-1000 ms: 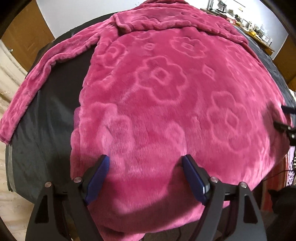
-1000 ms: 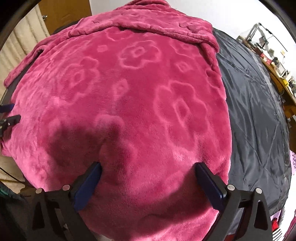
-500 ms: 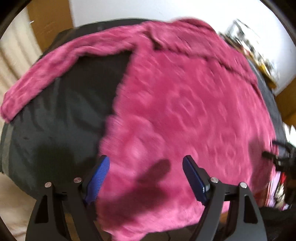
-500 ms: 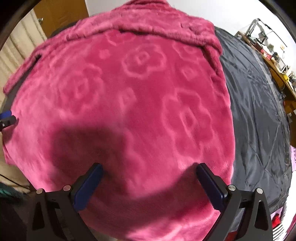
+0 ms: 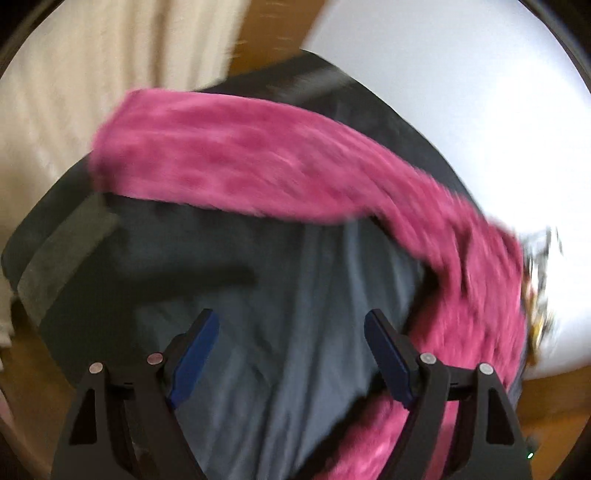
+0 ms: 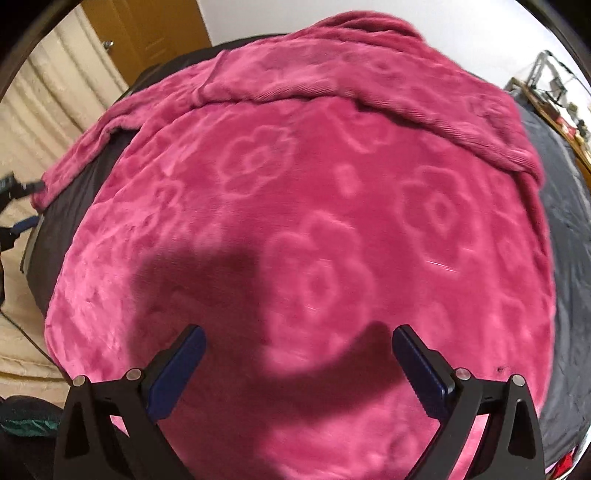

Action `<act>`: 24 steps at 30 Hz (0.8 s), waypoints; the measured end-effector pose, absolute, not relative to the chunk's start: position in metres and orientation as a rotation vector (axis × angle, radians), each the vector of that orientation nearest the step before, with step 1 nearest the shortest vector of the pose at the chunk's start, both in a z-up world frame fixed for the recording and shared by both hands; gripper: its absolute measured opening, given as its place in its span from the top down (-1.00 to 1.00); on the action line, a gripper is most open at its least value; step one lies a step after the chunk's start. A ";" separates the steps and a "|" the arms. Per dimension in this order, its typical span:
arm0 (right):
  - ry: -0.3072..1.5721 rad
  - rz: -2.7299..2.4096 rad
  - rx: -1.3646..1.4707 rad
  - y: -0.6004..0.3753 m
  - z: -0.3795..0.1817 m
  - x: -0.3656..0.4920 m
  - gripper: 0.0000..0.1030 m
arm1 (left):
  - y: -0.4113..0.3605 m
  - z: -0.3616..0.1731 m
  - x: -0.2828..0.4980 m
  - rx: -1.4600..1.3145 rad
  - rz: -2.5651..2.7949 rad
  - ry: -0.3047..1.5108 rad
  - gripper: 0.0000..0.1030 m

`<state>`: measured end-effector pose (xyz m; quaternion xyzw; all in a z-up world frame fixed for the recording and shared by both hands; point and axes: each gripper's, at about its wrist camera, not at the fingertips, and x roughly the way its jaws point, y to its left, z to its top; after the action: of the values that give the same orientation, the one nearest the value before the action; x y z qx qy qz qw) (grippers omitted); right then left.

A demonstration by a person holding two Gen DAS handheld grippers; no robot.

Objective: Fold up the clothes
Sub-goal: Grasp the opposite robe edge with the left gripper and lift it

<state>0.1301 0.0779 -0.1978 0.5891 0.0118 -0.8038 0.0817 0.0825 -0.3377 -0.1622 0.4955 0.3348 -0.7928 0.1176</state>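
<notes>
Beyond the widely open, empty left gripper [image 5: 291,350], the pink sleeve [image 5: 258,170] lies probably crosswise, nearer than to the open right gripper [image 6: 299,363].

A dark grey quilted cover [image 6: 569,236] is spread over the work surface. A white wall [image 5: 461,92] is seen behind it, and a wooden door [image 6: 155,33] is set beside cream pleated curtains [image 6: 44,122]. A cluttered wooden bench [image 6: 554,107] is visible at the far right. Soft shadows are cast by overhead light.
</notes>
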 end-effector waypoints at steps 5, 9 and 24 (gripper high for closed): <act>0.042 -2.385 1.803 0.070 -0.203 0.124 -0.98 | -0.391 -0.173 0.076 1.373 -2.214 1.098 -0.63; 0.047 -2.386 1.839 0.065 -0.208 0.115 -0.98 | -0.414 -0.182 0.071 1.341 -2.164 1.209 -0.63; 0.049 -2.410 1.909 0.061 -0.215 0.098 -0.98 | -0.439 -0.208 0.056 1.345 -2.056 1.449 -0.63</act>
<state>0.0983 0.0607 -0.2153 0.6205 0.0159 -0.7833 0.0332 0.0557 -0.4393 -0.2075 0.4667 0.5027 -0.7133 0.1441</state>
